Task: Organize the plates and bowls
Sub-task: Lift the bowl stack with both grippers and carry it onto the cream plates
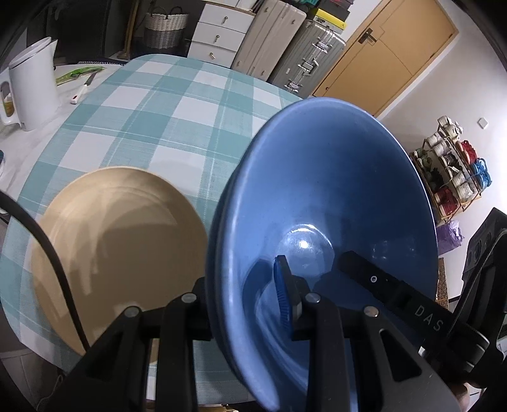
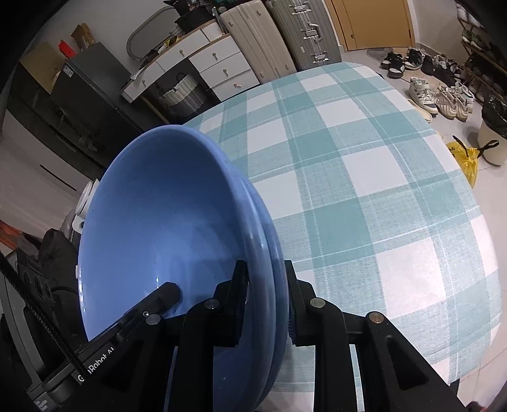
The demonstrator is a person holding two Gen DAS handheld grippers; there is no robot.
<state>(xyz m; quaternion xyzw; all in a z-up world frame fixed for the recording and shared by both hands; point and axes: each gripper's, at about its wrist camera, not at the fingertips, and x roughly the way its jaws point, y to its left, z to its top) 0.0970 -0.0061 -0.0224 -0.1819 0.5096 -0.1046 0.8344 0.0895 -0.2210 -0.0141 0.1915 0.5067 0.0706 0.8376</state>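
Note:
A blue bowl (image 1: 332, 202) is held tilted above the checked tablecloth (image 1: 164, 120). My left gripper (image 1: 247, 285) is shut on its rim, one finger inside and one outside. My right gripper (image 2: 266, 291) is shut on the opposite rim of the blue bowl (image 2: 164, 222); the rim there shows a double edge, so it may be two nested bowls. The other gripper's finger shows inside the bowl in each view. A tan plate (image 1: 117, 247) lies flat on the cloth, left of the bowl.
A white kettle (image 1: 31, 85) and a knife (image 1: 82, 88) sit at the table's far left. Drawers (image 1: 218, 35), suitcases (image 1: 285, 47) and a basket (image 1: 164, 28) stand behind the table. Shoes (image 2: 443, 92) lie on the floor at right.

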